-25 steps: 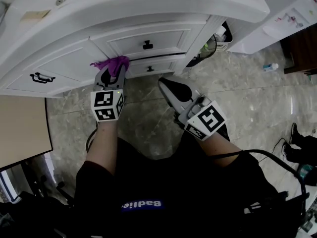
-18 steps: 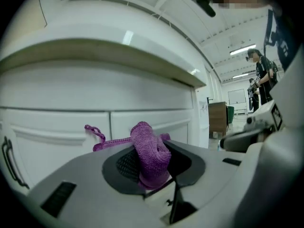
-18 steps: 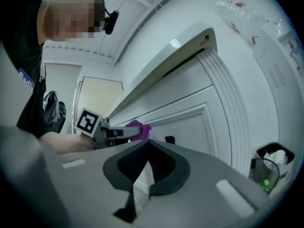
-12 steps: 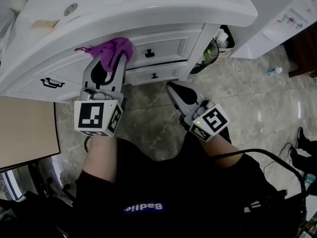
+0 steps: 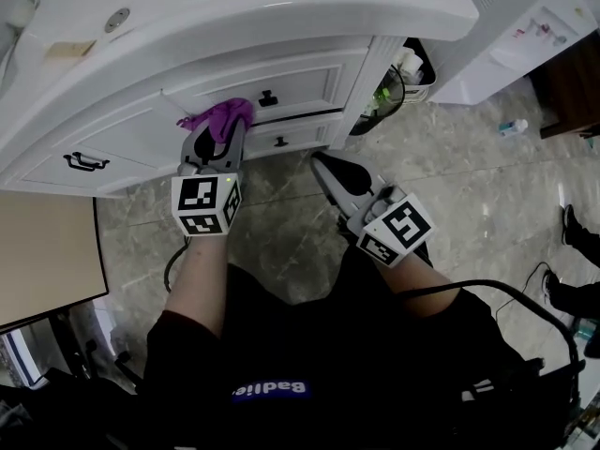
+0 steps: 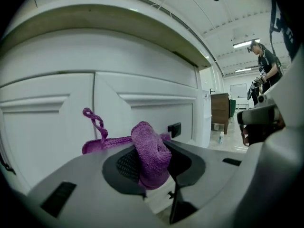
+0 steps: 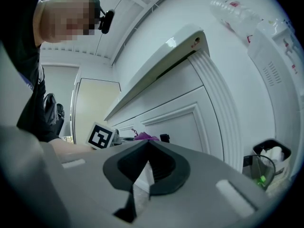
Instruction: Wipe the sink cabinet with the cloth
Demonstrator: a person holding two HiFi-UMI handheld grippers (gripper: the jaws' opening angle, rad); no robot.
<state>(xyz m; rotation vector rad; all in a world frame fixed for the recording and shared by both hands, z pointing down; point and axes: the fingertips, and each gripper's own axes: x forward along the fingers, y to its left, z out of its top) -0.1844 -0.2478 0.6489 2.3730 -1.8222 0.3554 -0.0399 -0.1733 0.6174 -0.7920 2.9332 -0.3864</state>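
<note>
Now, clamped on the bunched purple knitted cloth [image 5: 221, 116], the left gripper [image 5: 214, 131] has swept back down from the upper drawer front [image 5: 302, 79], holding it against the white panelled sink cabinet [image 5: 112, 135] mid-wipe, while the right gripper [image 5: 326, 165] idles, jaws together and empty.

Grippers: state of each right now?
Left gripper: closed on the purple cloth.
Right gripper: closed, nothing between its fingers.
</note>
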